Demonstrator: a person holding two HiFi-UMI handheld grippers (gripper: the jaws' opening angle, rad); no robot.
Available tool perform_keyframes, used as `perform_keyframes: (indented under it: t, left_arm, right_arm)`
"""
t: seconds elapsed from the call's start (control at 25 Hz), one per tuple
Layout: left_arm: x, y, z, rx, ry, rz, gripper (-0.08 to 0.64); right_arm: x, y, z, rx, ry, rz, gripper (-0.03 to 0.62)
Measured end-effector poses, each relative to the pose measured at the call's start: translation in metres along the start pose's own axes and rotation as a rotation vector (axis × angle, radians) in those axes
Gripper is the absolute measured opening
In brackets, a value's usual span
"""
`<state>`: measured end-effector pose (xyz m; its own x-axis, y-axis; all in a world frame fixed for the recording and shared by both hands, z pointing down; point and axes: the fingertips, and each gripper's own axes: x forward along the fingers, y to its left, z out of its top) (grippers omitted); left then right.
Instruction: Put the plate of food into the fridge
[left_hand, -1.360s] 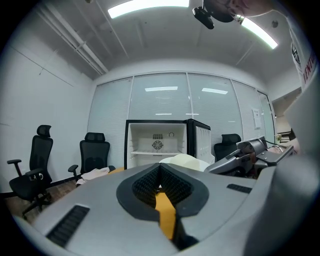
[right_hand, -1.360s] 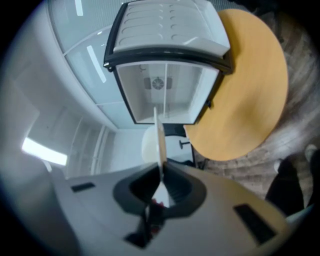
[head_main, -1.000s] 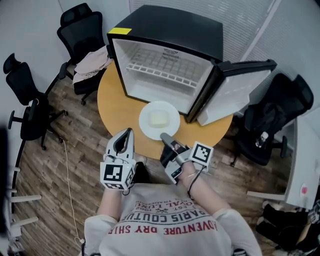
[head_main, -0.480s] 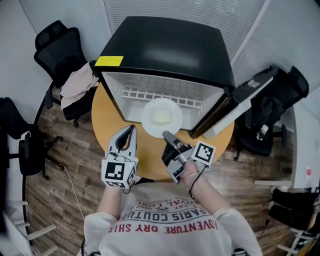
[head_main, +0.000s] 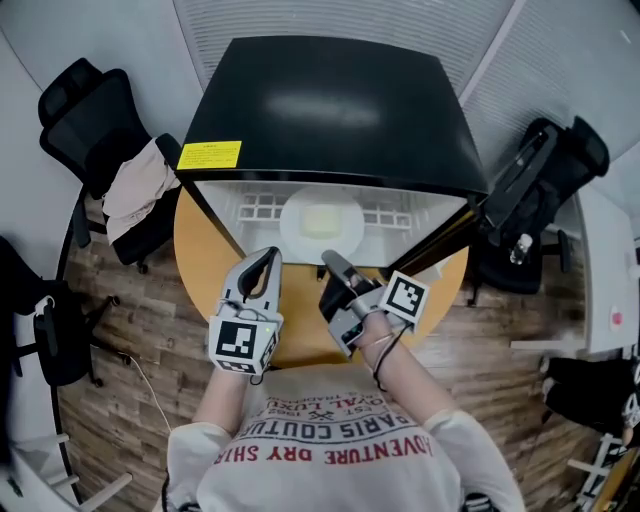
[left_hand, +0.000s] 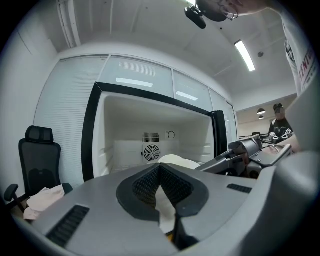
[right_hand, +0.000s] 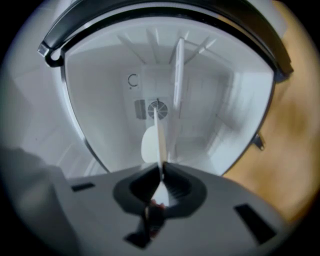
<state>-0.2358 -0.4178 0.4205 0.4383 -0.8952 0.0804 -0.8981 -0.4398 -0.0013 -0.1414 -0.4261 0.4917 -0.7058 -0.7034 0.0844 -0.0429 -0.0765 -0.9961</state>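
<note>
Head view: a person is standing at a round wooden table (head_main: 200, 265), facing an open black fridge (head_main: 330, 100). The right gripper (head_main: 334, 264) is pinching the near rim of a white plate (head_main: 320, 225) and holding it level just inside the opening, over the wire shelf (head_main: 255, 208), likely so the pale food (head_main: 322, 222) does not slide.

Left gripper view: the left gripper (left_hand: 160, 168) is hovering beside the plate, jaws together on nothing, seemingly to stay clear of it.

Right gripper view: the jaws are clamping the thin rim, which appears edge-on. The gripper is turned on its side, so one jaw is pressing above the rim and one below.
</note>
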Motion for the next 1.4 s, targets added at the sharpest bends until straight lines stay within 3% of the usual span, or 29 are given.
perform_keyframes:
  t: [0.8, 1.04, 1.16, 1.4]
  left_arm:
    - [0.024, 0.031, -0.017, -0.031, 0.036, -0.036, 0.025]
    - [0.028, 0.032, -0.02, -0.037, 0.041, -0.047, 0.025]
    - [0.029, 0.032, -0.022, -0.044, 0.047, -0.051, 0.025]
    - [0.03, 0.033, -0.027, -0.062, 0.055, -0.062, 0.025]
  right_arm:
    - [0.043, -0.009, 0.029, 0.061, -0.138, -0.005, 0.054]
    - [0.05, -0.008, 0.032, 0.018, -0.162, 0.001, 0.061]
    - [0.05, -0.007, 0.033, -0.023, -0.175, -0.009, 0.073]
    - [0.054, -0.016, 0.037, 0.003, -0.193, -0.024, 0.133]
